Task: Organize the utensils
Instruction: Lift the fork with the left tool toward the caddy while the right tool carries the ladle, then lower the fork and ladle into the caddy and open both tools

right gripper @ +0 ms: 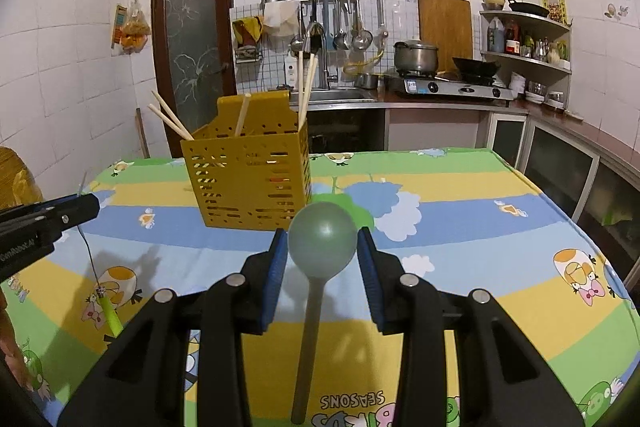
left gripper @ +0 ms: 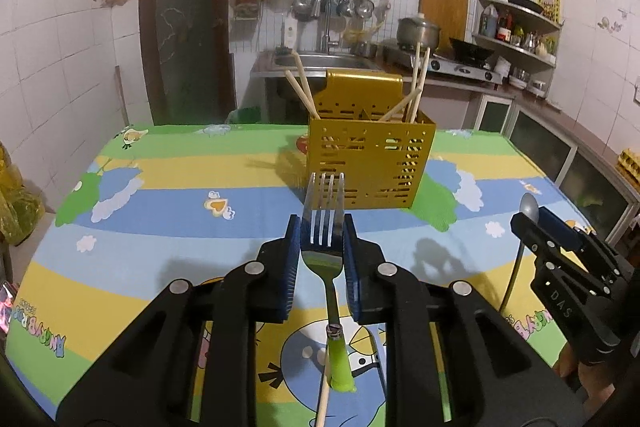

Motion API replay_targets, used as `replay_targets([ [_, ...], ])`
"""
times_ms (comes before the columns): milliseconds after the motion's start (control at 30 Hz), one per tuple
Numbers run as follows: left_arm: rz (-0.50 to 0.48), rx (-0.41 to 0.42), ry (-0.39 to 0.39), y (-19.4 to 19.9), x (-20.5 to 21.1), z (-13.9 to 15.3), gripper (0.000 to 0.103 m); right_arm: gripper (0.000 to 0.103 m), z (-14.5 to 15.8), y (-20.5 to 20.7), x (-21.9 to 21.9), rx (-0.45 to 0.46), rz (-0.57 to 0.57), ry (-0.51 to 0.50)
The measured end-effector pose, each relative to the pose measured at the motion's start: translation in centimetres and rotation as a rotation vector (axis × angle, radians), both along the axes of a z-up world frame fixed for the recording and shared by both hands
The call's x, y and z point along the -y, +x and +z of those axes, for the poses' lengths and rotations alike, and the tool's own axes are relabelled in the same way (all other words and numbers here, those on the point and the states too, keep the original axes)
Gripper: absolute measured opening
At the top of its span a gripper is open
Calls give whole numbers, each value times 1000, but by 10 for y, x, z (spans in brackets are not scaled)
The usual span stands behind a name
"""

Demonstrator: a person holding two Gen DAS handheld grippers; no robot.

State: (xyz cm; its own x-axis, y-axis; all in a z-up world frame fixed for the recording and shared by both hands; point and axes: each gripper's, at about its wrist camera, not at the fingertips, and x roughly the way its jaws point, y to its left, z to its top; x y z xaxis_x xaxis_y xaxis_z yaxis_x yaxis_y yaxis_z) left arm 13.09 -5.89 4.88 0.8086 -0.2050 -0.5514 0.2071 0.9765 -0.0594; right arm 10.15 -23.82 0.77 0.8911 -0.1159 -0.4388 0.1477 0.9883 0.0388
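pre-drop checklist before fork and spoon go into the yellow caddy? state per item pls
1. Left tongs clamped on fork at its head, handle hanging below: ok.
2. Right tongs clamped on spoon bowl, handle hanging below: ok.
3. Yellow caddy upright on the table: ok.
4. Both utensils lifted clear of the table: ok.
5. Free room in the caddy among the chopsticks: cannot tell, the inside is hidden.
6. Loose chopstick lying on the table, not yet put away: not ok.

Black grippers (left gripper: 322, 227), blue-padded jaws
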Motion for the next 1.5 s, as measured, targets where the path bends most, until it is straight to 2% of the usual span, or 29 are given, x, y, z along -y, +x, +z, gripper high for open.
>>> replay_targets([
  [533, 7, 66, -37, 4, -11, 26, 18, 36, 22, 12, -10, 60, 12, -20],
  [1133, 17, 118, -26, 13, -5, 52, 18, 36, 35, 21, -4, 87, 25, -23],
  [1300, 14, 155, -21, 20, -3, 69, 18, 36, 55, 29, 1, 122, 14, -36],
  [1500, -3, 247, -35, 36, 1, 111, 17, 36, 101, 48, 8, 208, -5, -54],
])
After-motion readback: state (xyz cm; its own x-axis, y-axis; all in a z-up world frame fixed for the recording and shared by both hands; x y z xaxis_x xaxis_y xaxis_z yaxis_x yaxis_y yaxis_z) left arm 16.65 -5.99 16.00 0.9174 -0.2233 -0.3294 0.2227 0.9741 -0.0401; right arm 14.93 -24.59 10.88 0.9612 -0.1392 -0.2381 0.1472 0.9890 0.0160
